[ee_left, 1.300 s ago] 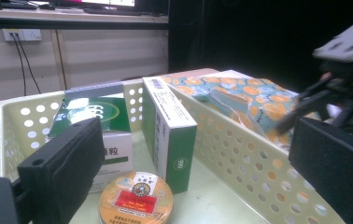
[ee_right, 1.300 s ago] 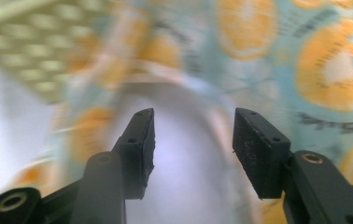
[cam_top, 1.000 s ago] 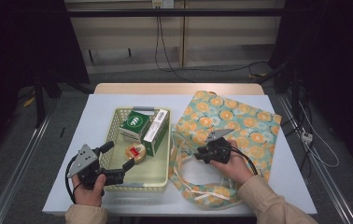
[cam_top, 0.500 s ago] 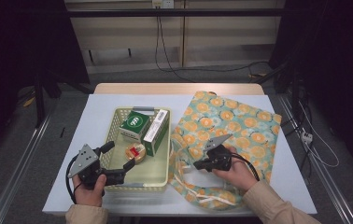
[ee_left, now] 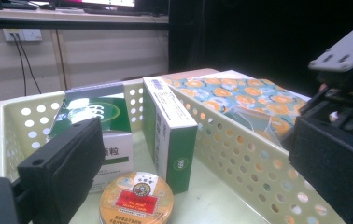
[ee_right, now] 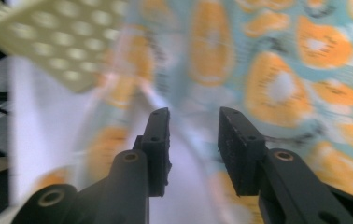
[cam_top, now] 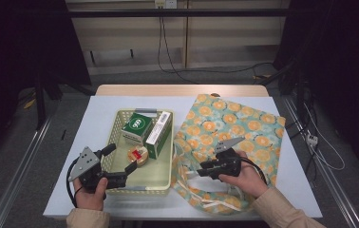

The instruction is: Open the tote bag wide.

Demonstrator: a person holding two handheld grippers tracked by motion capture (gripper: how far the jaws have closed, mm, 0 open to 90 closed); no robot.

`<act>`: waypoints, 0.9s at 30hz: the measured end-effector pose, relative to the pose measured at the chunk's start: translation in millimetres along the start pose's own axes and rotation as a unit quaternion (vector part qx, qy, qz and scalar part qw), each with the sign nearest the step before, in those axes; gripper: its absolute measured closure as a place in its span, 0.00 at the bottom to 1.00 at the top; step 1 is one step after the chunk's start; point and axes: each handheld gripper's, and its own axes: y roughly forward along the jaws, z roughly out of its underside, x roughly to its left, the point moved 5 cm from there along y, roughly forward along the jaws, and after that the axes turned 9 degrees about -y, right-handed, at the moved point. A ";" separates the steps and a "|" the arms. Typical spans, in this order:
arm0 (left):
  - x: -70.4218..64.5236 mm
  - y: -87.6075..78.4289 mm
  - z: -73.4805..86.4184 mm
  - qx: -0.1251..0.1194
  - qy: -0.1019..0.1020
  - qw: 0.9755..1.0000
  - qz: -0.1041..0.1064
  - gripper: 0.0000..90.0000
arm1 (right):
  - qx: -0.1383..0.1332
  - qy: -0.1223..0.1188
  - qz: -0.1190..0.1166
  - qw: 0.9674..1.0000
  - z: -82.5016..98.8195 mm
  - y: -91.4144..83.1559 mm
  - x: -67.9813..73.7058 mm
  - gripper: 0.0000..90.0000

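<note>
1. Since the earlier frame my right gripper [cam_top: 201, 172] has shifted a little toward my side of the table over the near left part of the orange-flowered turquoise cloth bag [cam_top: 244, 128]. Its jaws have just been opening.
2. In the right gripper view those jaws stand a moderate gap apart with the blurred cloth beyond them; nothing is pinched between the pads (the blur keeps me from telling whether the tips touch the fabric).
3. My left gripper [cam_top: 120, 164] has stayed put at the near left corner of the pale green perforated plastic basket [cam_top: 165, 178]. Its jaws are wide open and hold nothing.
4. In the left gripper view the small round orange-lidded tin [ee_left: 136, 199] sits between the two pads, untouched, on the basket floor.
5. Behind the tin stand a green-and-white carton [cam_top: 138, 126] and a slimmer white box with green sides [cam_top: 158, 134], side by side.
6. The bag lies flat on the white tabletop [cam_top: 97, 114], right of the basket, its white drawstring cords [cam_top: 192, 183] looped at the near edge.
</note>
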 end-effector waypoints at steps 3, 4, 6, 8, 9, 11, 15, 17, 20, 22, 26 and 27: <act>-0.4 -0.5 -0.5 0.000 0.001 1.000 0.000 0.04 | -0.003 -0.018 -0.019 1.000 -5.1 -2.7 19.1 0.68; -0.5 -0.6 -0.8 -0.001 0.000 1.000 0.000 0.04 | 0.001 -0.024 -0.027 0.999 -5.2 -2.1 25.9 0.66; -0.5 -0.8 -1.0 -0.002 -0.001 1.000 0.000 0.04 | 0.006 -0.033 -0.038 0.999 -3.0 1.3 37.8 0.64; 0.3 -1.1 -0.7 -0.001 0.000 1.000 0.000 0.04 | 0.014 -0.044 -0.048 0.998 2.3 6.7 47.3 0.62; 0.7 -1.2 -0.5 -0.001 -0.001 1.000 -0.001 0.04 | 0.023 -0.049 -0.050 0.997 5.8 9.5 50.7 0.61; 0.8 -1.1 -0.3 0.000 -0.001 1.000 -0.002 0.04 | 0.042 -0.060 -0.048 0.996 13.0 15.3 54.5 0.62; 0.1 -0.6 -0.4 0.000 0.000 1.000 0.000 0.04 | 0.050 -0.074 -0.039 0.995 17.9 17.1 52.2 0.94; 0.6 -0.8 -0.2 0.001 0.001 1.000 -0.001 0.04 | 0.039 -0.055 -0.052 0.996 15.7 14.7 48.8 0.98; 0.9 -0.9 -0.2 0.000 0.000 1.000 -0.002 0.04 | 0.022 -0.044 -0.053 0.997 6.3 3.0 41.6 0.98; 1.1 -1.0 -0.3 0.000 0.000 1.000 -0.002 0.04 | 0.006 -0.042 -0.051 0.998 -2.5 -8.7 34.4 0.98; 1.2 -1.0 -0.4 -0.001 -0.002 1.000 -0.002 0.04 | -0.007 -0.041 -0.021 0.999 -18.6 -32.6 11.0 0.99; 1.1 -1.1 -0.5 -0.002 -0.002 1.000 -0.001 0.04 | -0.009 -0.037 -0.017 0.999 -22.0 -37.6 4.2 1.00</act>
